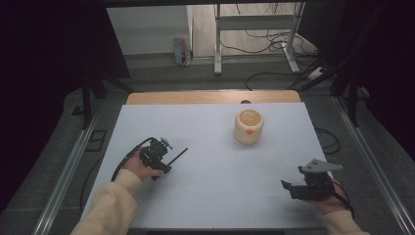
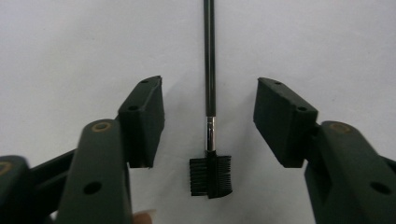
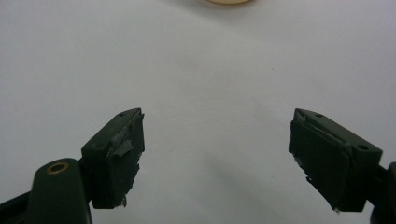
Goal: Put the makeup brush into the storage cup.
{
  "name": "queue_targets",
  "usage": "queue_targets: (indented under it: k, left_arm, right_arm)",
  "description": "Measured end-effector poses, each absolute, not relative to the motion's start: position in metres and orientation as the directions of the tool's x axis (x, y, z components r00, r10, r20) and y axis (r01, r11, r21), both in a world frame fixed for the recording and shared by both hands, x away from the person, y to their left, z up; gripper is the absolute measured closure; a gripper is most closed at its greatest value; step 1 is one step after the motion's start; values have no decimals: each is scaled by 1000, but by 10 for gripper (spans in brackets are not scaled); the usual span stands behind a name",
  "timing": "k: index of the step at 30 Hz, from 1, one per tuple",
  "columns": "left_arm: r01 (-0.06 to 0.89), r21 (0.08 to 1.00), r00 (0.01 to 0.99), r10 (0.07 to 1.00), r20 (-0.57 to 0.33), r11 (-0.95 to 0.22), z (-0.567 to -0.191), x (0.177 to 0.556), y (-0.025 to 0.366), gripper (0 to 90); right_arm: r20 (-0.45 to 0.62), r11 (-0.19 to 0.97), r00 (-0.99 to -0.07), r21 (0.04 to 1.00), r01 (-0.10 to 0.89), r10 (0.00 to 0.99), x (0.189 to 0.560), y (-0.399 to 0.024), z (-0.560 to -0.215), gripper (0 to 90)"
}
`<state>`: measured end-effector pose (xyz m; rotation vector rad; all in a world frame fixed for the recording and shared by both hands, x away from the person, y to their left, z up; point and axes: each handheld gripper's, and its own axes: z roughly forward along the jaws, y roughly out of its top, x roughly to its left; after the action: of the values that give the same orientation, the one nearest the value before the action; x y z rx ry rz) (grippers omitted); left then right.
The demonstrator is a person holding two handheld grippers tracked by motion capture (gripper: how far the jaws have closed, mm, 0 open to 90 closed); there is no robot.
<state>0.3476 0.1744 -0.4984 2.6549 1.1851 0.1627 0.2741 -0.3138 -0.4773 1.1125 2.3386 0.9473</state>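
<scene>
A thin black brush (image 2: 209, 46) with a silver collar and a small comb-and-bristle head lies flat on the white table (image 1: 215, 161). My left gripper (image 2: 209, 84) hangs over it, open, one jaw on each side of the handle and neither pad touching it. In the high view the left gripper (image 1: 164, 157) is at the table's left and the brush handle (image 1: 179, 154) pokes out toward the upper right. My right gripper (image 1: 291, 178) rests near the front right corner. It stands open (image 3: 217, 114) with only bare table between its jaws.
A cream cup (image 1: 249, 126) with a red mark stands right of the table's middle, toward the back; its base edge (image 3: 229, 1) is far ahead of the right jaws. A wooden strip (image 1: 210, 97) borders the far edge. Metal rails run along both sides.
</scene>
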Motion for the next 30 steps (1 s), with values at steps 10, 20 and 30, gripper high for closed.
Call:
queue_targets:
  k: [10,20,30]
  left_arm:
    - [718,229,674,738,4,-657,-503,350,174,569]
    - [717,213,681,732,-11,-664,-507,352,173,737]
    - [715,192,689,725,-27,-672,-507,352,169,852]
  right_arm:
    - [-52,460,-613,711,532,788,274,-314,-478,184]
    - [-54,462,-612,710,532,789,274,-314,-478,184]
    - [-56,464,-613,709,531,788,274,-314,-478,184]
